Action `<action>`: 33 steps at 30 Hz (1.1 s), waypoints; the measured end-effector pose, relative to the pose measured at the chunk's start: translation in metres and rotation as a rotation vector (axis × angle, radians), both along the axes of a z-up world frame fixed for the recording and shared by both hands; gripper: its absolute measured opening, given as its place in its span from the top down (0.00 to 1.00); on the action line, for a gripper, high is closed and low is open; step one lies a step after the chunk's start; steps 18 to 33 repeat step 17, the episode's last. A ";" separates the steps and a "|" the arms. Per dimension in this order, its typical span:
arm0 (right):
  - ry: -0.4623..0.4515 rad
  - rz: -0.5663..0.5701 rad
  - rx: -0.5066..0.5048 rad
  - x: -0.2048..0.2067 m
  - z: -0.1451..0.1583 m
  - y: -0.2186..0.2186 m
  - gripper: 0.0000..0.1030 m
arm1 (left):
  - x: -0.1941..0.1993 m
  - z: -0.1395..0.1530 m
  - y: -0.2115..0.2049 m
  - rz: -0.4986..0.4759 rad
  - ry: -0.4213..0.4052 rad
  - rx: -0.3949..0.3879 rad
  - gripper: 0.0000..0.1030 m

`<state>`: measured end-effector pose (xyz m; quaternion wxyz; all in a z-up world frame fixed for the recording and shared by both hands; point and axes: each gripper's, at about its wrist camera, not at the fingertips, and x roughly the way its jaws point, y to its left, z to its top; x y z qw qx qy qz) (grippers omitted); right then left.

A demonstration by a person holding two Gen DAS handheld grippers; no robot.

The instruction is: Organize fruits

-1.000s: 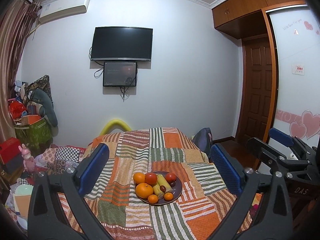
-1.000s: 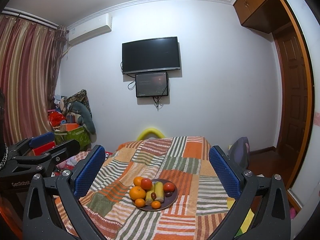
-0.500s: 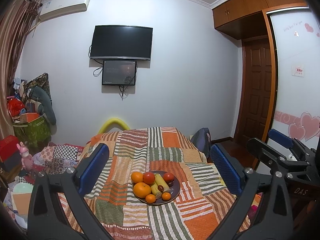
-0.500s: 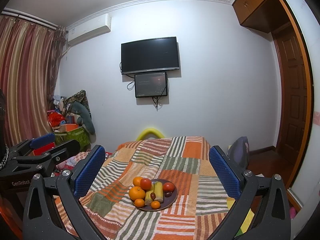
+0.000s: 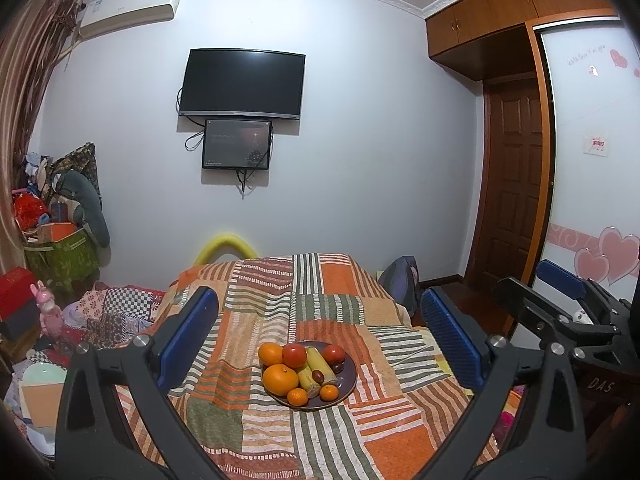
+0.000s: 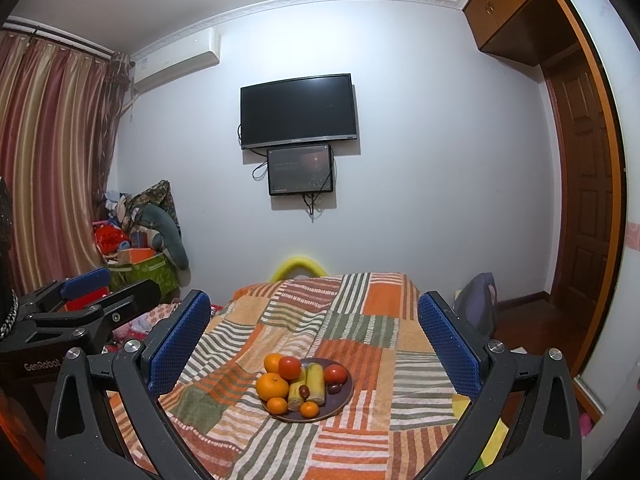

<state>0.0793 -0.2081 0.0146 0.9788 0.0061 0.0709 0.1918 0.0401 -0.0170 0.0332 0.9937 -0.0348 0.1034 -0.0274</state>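
Five oranges (image 5: pixel 280 379), two tomatoes (image 5: pixel 294 355)

Pretty even, softish indoor light, sharp around the TV (image 5: pixel 242 82), heavy fisheye bending and dark vignette toward the corners.

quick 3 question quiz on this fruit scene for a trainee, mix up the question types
1. True or false: the left gripper is shut on a banana.
2. Multiple choice: the fruits lie on A) a dark plate B) a basket C) the bare patchwork cloth.
3. Fill in: the two red tomatoes sit on the plate's ____ side, toward the wall-mounted TV.

Key: 1 false, both it and the right gripper are open and hold nothing; 2 A; 3 far.
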 end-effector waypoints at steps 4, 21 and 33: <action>0.004 0.001 0.003 0.000 -0.001 0.000 0.00 | -0.002 0.000 0.000 -0.006 -0.002 -0.002 0.00; 0.024 0.000 -0.005 0.005 -0.003 0.003 0.00 | 0.004 -0.003 0.003 -0.012 0.024 -0.015 0.00; 0.024 0.000 -0.005 0.005 -0.003 0.003 0.00 | 0.004 -0.003 0.003 -0.012 0.024 -0.015 0.00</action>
